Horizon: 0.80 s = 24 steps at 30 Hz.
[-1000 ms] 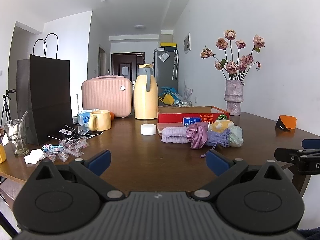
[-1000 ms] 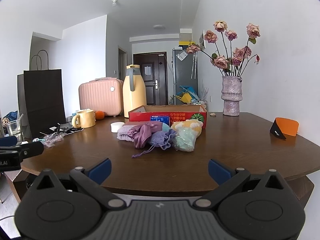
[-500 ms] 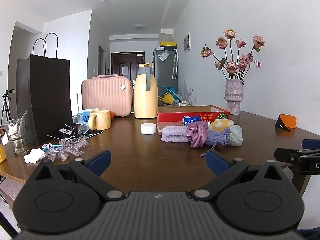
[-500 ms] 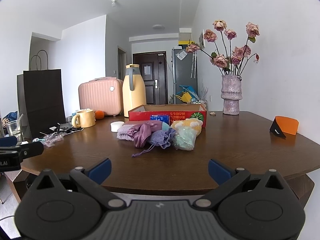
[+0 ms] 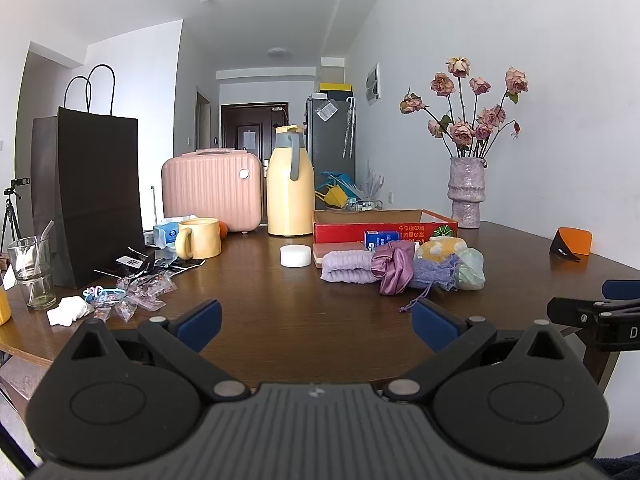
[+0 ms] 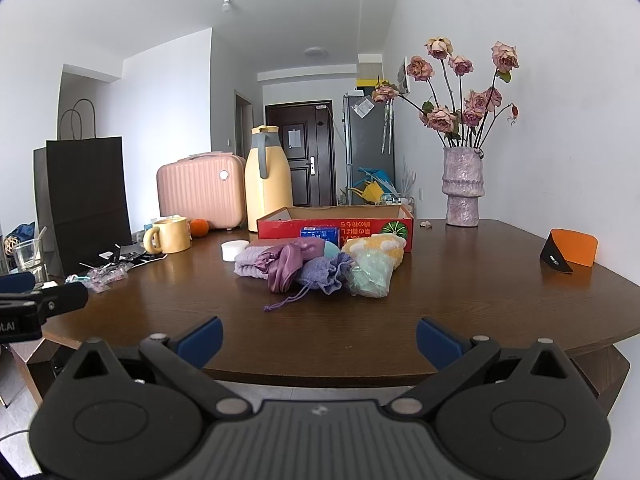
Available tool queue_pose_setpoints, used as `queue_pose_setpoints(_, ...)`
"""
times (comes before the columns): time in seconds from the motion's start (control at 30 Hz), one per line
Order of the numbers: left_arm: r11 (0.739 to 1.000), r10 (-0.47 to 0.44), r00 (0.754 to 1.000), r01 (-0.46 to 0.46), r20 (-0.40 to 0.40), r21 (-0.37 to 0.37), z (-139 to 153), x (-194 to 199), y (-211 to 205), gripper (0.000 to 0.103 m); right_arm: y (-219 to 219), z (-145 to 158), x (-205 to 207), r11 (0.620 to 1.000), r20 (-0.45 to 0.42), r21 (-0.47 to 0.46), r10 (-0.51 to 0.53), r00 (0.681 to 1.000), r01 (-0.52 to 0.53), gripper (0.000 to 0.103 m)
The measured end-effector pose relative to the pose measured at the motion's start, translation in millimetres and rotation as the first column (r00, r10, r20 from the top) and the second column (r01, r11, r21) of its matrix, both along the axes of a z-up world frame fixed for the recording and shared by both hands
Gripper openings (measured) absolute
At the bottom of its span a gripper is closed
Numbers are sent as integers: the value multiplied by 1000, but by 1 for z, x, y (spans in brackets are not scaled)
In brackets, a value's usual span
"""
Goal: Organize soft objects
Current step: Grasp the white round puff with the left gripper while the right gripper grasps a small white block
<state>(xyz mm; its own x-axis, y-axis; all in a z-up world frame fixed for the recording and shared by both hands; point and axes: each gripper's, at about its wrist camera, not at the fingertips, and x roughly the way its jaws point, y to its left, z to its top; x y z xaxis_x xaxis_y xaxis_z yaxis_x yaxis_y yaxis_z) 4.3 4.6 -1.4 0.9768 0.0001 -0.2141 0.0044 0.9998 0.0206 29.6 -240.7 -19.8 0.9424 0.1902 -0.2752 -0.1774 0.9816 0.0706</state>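
Purple, yellow and green soft things sit in a little heap [image 6: 316, 266] in the middle of the brown table [image 6: 460, 300], right in front of the red box [image 6: 336, 227]. Nothing has changed in the last second: the heap looks the same, and both claws are in the same spots at the near edge of the table. The left claw [image 5: 316, 326] has its blue fingers wide apart and holds nothing. The right claw [image 6: 318, 336] is wide apart and empty too. Both are well back from the heap. So I think the job has not really started yet. The purple towel [image 5: 348, 270], the shiny purple scrunchie [image 5: 394, 268] and the string bag [image 6: 322, 276] all touch each other, so the first grab may pull a neighbour along.
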Motion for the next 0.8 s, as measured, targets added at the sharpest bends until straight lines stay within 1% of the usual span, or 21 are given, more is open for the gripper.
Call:
queue_pose_setpoints(0.13,1000,-1,1000,1,-7,3,0,3,1,103,0,0,0,1000,0,1,-1,1000,1,103)
queue_pose_setpoints(0.23,1000,4,1000,-4,-17,-31,4,15,10,103,-1,0,2,1000,0,3,3,1000,-3,103)
queue_pose_setpoints(0.3,999,5,1000,-6,-25,-34,4,31,16,103,-3,1,5,1000,18,4,1,1000,-1,103)
queue_pose_setpoints(0.37,999,26,999,-27,-36,-36,1,51,18,103,-5,2,12,1000,46,-11,-10,999,11,103)
queue_pose_setpoints(0.43,998,13,997,-17,-72,-54,-2,75,19,103,-7,2,25,999,66,-32,-23,998,25,103)
queue_pose_setpoints(0.53,995,-19,992,6,-127,-100,-5,110,18,103,-11,1,53,999,46,-22,-26,999,27,103)
queue_pose_setpoints(0.57,994,-20,991,5,-134,-107,-6,119,16,103,-13,2,64,1000,29,-10,-24,999,24,103)
queue_pose_setpoints(0.63,994,-33,989,17,-142,-109,-6,133,12,103,-15,3,81,1000,24,-1,-14,1000,14,103)
queue_pose_setpoints(0.73,994,-41,988,25,-151,-106,-5,155,6,103,-14,6,107,999,22,-23,-23,1000,23,103)
queue_pose_setpoints(0.8,993,-46,984,27,-171,-112,-5,173,5,103,-15,9,124,1000,24,-19,-19,1000,19,103)
